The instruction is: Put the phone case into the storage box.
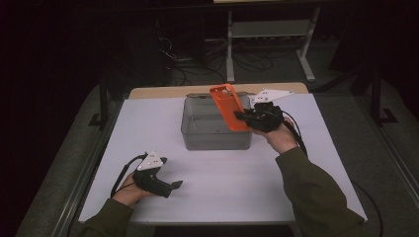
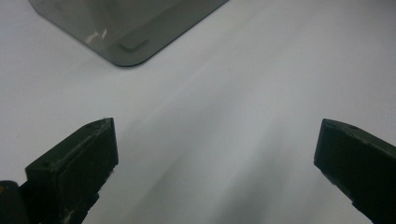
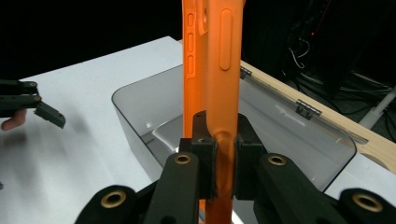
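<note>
An orange phone case (image 1: 228, 106) hangs tilted over the right side of a clear grey plastic bin (image 1: 197, 139). My right gripper (image 1: 242, 116) is shut on the case near its lower end; in the right gripper view the case (image 3: 215, 70) stands edge-on between the two black jaws of that gripper (image 3: 219, 156), above the bin (image 3: 135, 112). My left gripper (image 1: 174, 185) rests low on the white table at the front left, open with nothing between its jaws. In the left gripper view it (image 2: 215, 154) faces a corner of the bin (image 2: 126, 42).
The white table top (image 1: 222, 182) ends in a wooden strip (image 1: 163, 92) behind the bin. Beyond the table stand a white frame (image 1: 269, 34) and loose cables on the dark floor. The left hand's gripper (image 3: 32, 105) shows far off in the right gripper view.
</note>
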{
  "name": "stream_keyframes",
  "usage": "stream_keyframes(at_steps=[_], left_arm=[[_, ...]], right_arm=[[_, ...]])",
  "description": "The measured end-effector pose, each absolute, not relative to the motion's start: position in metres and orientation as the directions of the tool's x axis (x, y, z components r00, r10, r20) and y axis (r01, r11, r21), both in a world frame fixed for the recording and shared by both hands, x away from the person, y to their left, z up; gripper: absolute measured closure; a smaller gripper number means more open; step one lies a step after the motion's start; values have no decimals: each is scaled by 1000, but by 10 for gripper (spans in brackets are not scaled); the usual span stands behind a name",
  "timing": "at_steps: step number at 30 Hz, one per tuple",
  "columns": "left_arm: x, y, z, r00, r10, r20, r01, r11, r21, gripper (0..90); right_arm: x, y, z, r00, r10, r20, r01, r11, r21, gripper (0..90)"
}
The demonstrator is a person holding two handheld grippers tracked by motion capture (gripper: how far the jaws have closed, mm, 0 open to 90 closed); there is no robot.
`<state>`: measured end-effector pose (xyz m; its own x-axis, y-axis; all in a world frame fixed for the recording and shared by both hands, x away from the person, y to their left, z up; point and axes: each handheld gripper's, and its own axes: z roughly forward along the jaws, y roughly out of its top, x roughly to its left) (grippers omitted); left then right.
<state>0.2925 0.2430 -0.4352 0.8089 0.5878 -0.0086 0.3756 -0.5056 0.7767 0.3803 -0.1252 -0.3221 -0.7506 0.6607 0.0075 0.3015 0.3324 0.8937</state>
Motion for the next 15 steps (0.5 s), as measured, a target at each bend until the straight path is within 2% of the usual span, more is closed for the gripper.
stream_keyframes(at_steps=[15], left_arm=[[292,243,-435,809,588,-10,375,-502,779,0]], right_arm=[[396,-126,-327,-721,693,4,332,341,880,813]])
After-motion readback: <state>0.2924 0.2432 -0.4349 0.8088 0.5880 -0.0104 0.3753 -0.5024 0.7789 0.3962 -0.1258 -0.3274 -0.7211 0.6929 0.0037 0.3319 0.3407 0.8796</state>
